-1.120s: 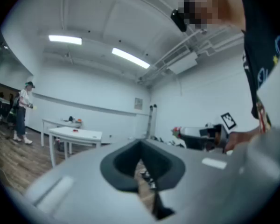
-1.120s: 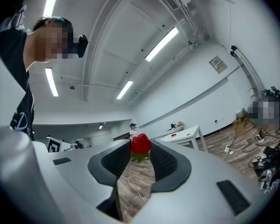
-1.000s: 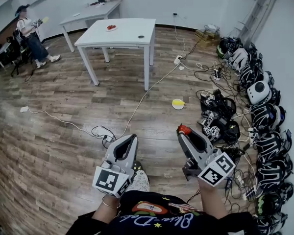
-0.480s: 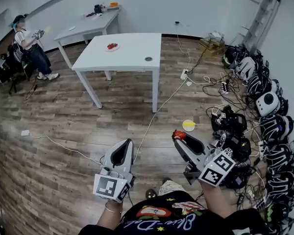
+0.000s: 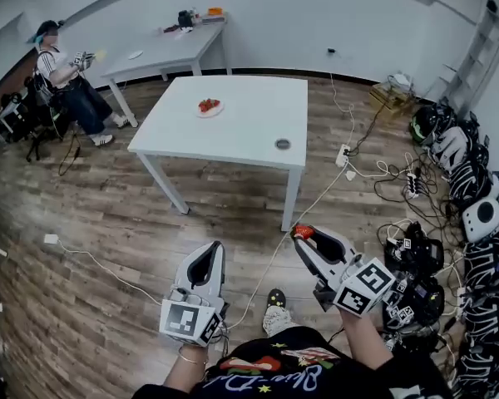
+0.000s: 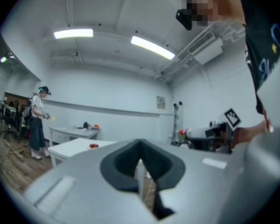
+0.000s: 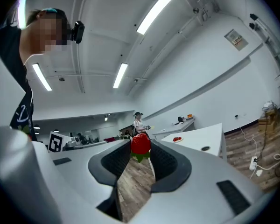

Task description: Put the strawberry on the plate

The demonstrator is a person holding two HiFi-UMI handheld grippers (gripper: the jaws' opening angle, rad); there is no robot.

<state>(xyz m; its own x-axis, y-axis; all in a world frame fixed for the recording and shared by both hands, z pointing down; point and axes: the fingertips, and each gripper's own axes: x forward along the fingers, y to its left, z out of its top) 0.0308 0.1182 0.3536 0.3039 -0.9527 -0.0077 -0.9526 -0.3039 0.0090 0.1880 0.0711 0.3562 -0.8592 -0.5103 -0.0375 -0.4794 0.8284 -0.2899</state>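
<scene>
While the white rectangular table stands well ahead, your right gripper clamps by its tips and your left gripper is closed on nothing; a jolt short of the round white plate near its far edge could free the small red strawberry. Two tables, two grippers, one plate, one strawberry held.

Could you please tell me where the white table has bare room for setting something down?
Most of the white table is bare: the near-left corner in front of the plate, and the wide stretch between plate and small dark disc. Only the plate itself is crowded, with red fruit.
</scene>
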